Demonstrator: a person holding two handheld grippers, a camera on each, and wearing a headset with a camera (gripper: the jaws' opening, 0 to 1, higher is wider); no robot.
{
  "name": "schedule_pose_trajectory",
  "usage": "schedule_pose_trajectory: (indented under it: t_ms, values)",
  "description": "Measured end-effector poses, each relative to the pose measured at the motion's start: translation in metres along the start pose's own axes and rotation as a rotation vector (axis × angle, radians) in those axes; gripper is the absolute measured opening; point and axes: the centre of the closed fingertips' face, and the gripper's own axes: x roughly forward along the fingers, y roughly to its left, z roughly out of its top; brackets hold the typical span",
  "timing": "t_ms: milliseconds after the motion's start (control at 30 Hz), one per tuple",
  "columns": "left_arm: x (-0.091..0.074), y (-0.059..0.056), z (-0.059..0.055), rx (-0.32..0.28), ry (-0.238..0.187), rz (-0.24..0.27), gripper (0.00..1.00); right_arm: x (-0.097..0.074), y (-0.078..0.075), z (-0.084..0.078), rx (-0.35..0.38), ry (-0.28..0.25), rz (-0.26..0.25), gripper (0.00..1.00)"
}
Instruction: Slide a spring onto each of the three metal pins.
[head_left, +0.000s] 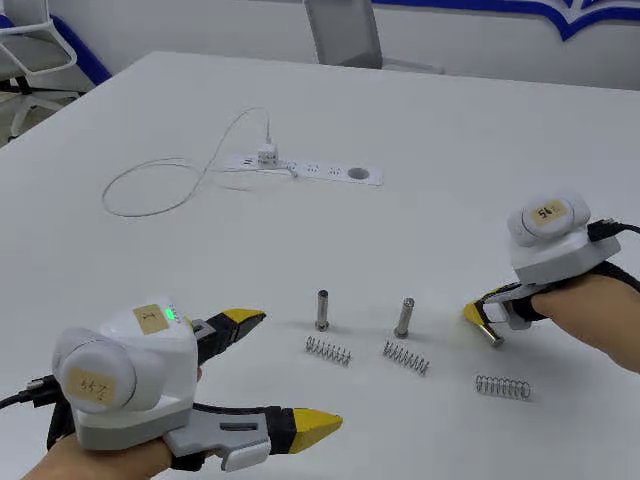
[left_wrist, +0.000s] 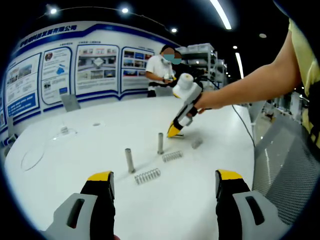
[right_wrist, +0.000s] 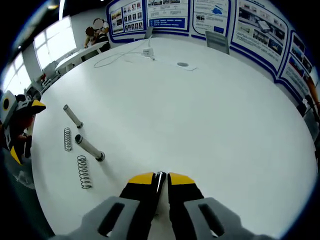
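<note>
A short silver metal pin (head_left: 491, 336) is gripped in the closed right claw (right_wrist: 160, 179); the left claw (head_left: 288, 370) is held open near a coiled steel spring (head_left: 328, 350).

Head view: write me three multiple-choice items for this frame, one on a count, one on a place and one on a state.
1. How many pins stand upright on the table? A one; B two; C three.
2. Where are the springs? A slid onto the pins; B lying on the table; C in a tray.
3. How do the left gripper's jaws stand? A open, holding nothing; B shut on a spring; C shut on a pin.

Answers:
1 B: two stand side by side, while the right gripper has its jaws shut on a third pin.
2 B: all three lie flat on the table, off the pins.
3 A: its yellow tips are wide apart with nothing between them.
</note>
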Motion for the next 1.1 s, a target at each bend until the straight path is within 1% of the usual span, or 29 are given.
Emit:
schedule_pose_trajectory:
  t_ms: [67, 133, 200, 367, 533, 700, 800, 900, 1100]
  values:
    - [0.0, 0.0, 0.0, -0.001, 0.0, 0.001, 0.84, 0.0, 0.0, 0.0, 0.002, 0.002, 0.001, 0.11]
    - [0.0, 0.001, 0.0, -0.001, 0.0, 0.002, 0.84, 0.001, -0.001, -0.002, -0.003, 0.017, -0.004, 0.1]
    - [0.0, 0.001, -0.001, -0.002, 0.001, 0.003, 0.84, 0.003, 0.0, -0.004, 0.012, 0.022, 0.005, 0.1]
    - [0.0, 0.002, -0.001, -0.004, 0.001, 0.004, 0.84, 0.003, 0.0, -0.004, 0.008, 0.024, 0.007, 0.1]
    - [0.002, 0.001, -0.001, -0.005, 0.0, 0.002, 0.84, 0.003, 0.0, -0.004, 0.016, 0.024, -0.01, 0.09]
    - [0.002, 0.001, 0.002, 0.0, -0.003, 0.0, 0.84, 0.002, -0.001, -0.004, 0.027, 0.013, -0.018, 0.09]
    - [0.002, 0.002, 0.003, 0.003, -0.005, 0.001, 0.84, -0.004, -0.001, -0.001, 0.035, -0.012, -0.02, 0.09]
    - [0.002, 0.002, 0.004, 0.004, -0.009, 0.002, 0.84, -0.014, 0.001, 0.004, 0.034, -0.04, -0.019, 0.09]
    - [0.003, -0.001, 0.007, 0.012, -0.013, -0.006, 0.83, -0.032, 0.002, 0.005, 0.045, -0.085, -0.029, 0.09]
